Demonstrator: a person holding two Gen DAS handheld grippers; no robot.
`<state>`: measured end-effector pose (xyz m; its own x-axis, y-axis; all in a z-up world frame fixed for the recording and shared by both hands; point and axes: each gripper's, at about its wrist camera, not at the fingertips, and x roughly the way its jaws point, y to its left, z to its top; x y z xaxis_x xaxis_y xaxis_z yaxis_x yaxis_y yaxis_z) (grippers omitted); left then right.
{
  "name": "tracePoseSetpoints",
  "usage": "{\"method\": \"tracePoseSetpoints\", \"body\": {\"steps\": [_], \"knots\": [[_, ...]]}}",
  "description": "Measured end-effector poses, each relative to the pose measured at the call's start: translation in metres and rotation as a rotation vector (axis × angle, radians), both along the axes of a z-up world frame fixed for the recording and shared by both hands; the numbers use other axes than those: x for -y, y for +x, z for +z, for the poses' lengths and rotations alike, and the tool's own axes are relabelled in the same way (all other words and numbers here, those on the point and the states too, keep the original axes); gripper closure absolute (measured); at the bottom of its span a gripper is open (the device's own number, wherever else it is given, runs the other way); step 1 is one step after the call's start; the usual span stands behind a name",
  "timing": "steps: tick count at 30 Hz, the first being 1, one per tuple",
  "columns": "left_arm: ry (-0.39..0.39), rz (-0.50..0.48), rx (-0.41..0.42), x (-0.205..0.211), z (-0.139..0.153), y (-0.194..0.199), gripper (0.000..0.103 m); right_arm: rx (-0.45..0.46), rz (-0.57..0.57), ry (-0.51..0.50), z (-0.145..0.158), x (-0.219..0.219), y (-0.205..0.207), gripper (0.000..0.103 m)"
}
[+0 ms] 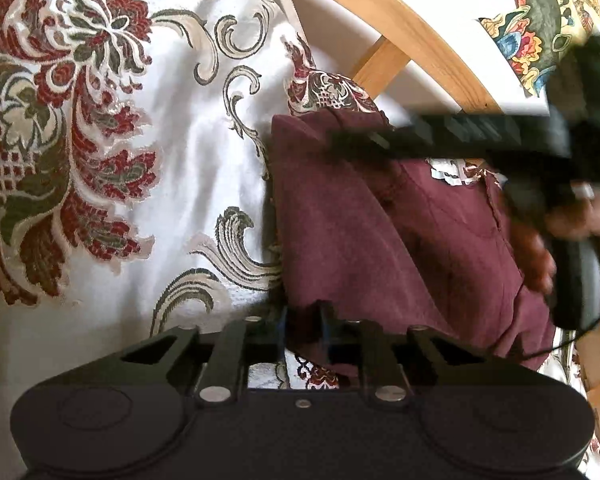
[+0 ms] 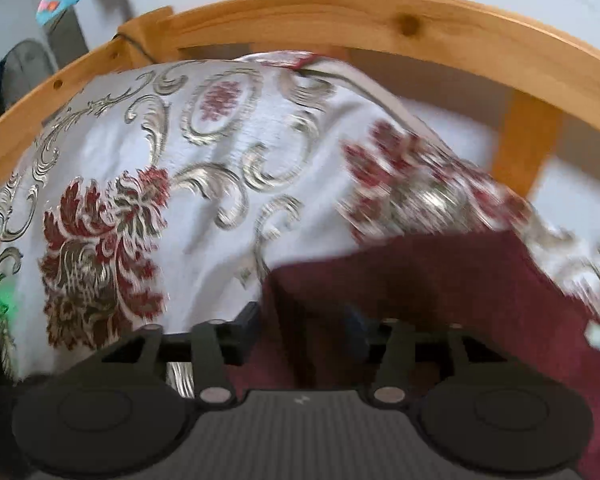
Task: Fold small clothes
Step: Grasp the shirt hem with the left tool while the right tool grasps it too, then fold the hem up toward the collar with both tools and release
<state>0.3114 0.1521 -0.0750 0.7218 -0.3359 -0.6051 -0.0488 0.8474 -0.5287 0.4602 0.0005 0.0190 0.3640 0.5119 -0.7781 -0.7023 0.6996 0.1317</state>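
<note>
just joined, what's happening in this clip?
A person with a gripper in each hand is folding a maroon garment on a floral bedspread inside a wooden bed frame. The left gripper is pinched on the garment's near edge. The right gripper stands open with the cloth between its fingers, reaching across the garment. The fold isn't finished.

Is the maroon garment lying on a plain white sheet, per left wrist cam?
No, the maroon garment lies on a white bedcover patterned with red and green flowers and scrolls.
</note>
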Motion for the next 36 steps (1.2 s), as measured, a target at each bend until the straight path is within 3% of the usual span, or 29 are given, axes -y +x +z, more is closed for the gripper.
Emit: {"method": "tracePoseSetpoints", "body": {"steps": [3, 5, 7, 9, 11, 15, 22, 24, 25, 26, 27, 32, 36], "knots": [[0.043, -0.002, 0.016, 0.005, 0.008, -0.002, 0.058, -0.065, -0.046, 0.012, 0.000, 0.050, -0.006, 0.035], [0.078, -0.016, 0.043, 0.013, 0.014, -0.005, 0.036, -0.106, -0.069, 0.008, -0.001, 0.084, -0.017, 0.031], [0.125, -0.041, 0.064, 0.024, 0.019, -0.009, 0.031, -0.101, -0.065, -0.029, -0.004, 0.110, -0.033, 0.031], [0.160, -0.077, 0.064, 0.037, 0.019, -0.011, 0.030, -0.099, -0.059, -0.057, -0.011, 0.124, -0.050, 0.032], [0.192, -0.093, 0.057, 0.048, 0.016, -0.012, 0.029, -0.105, -0.063, -0.074, -0.021, 0.134, -0.064, 0.042], [0.291, -0.105, 0.074, 0.062, 0.011, -0.013, 0.029, -0.094, -0.077, -0.034, -0.031, 0.137, -0.077, 0.049], [0.317, -0.146, 0.087, 0.070, 0.010, -0.018, 0.021, -0.058, 0.024, -0.072, -0.037, 0.123, -0.086, 0.051], [0.342, -0.157, 0.084, 0.073, 0.006, -0.017, 0.021, -0.045, 0.035, -0.098, -0.040, 0.119, -0.087, 0.069], [0.353, -0.162, 0.082, 0.073, 0.004, -0.016, 0.021, -0.033, 0.046, -0.123, -0.041, 0.116, -0.088, 0.087], [0.361, -0.166, 0.081, 0.074, 0.002, -0.015, 0.021, -0.017, 0.054, -0.151, -0.042, 0.114, -0.089, 0.096], [0.364, -0.169, 0.080, 0.074, 0.001, -0.015, 0.021, 0.001, 0.067, -0.175, -0.043, 0.111, -0.091, 0.098], [0.371, -0.176, 0.072, 0.073, 0.000, -0.014, 0.021, 0.147, 0.037, -0.243, -0.032, 0.111, -0.100, 0.100], [0.391, -0.181, 0.074, 0.075, 0.000, -0.014, 0.021, 0.157, -0.011, -0.249, -0.032, 0.119, -0.091, 0.100]]}}
